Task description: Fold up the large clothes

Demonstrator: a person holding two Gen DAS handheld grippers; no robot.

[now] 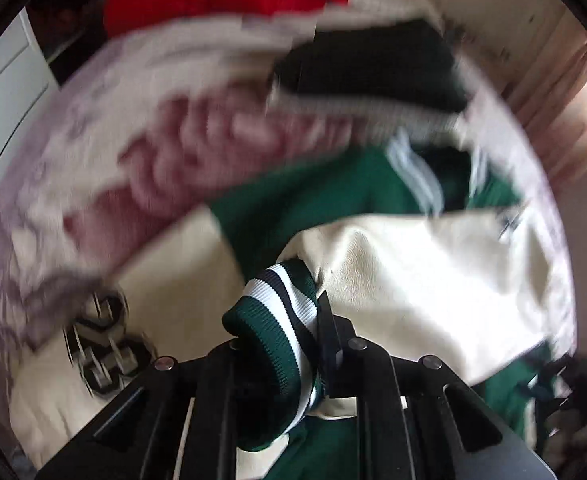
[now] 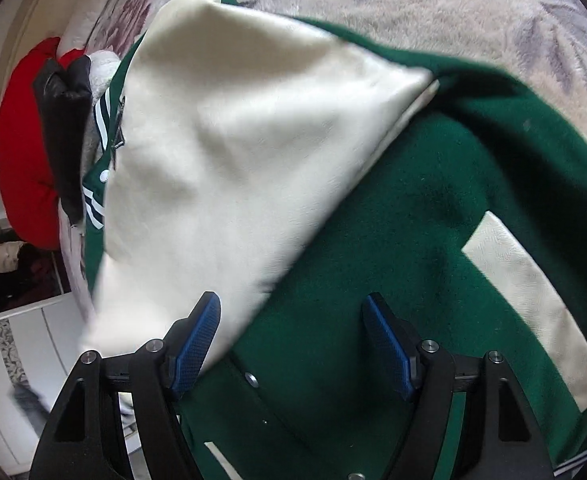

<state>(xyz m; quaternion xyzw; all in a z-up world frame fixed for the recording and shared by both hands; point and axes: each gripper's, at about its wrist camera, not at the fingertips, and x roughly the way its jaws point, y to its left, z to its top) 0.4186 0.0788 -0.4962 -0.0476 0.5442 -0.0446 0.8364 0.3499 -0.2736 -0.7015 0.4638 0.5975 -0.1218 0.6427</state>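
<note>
A green varsity jacket (image 2: 393, 240) with cream sleeves lies on a floral blanket (image 2: 453, 8). In the left wrist view my left gripper (image 1: 281, 332) is shut on a green, white and navy striped cuff (image 1: 269, 292), and the cream sleeve (image 1: 413, 272) trails from it over the green body (image 1: 313, 196). In the right wrist view my right gripper (image 2: 291, 312) stands open just above the green front. Its blue pads (image 2: 197, 336) hold nothing. One cream sleeve (image 2: 233, 140) lies folded diagonally across the jacket, and its edge reaches the left pad.
A red cushion (image 2: 21, 160) and a black garment (image 2: 61, 120) lie at the head of the bed beyond the collar. A white cupboard (image 2: 21, 360) stands beside the bed. Dark lettering (image 1: 105, 344) shows on cream fabric at lower left. The left wrist view is blurred.
</note>
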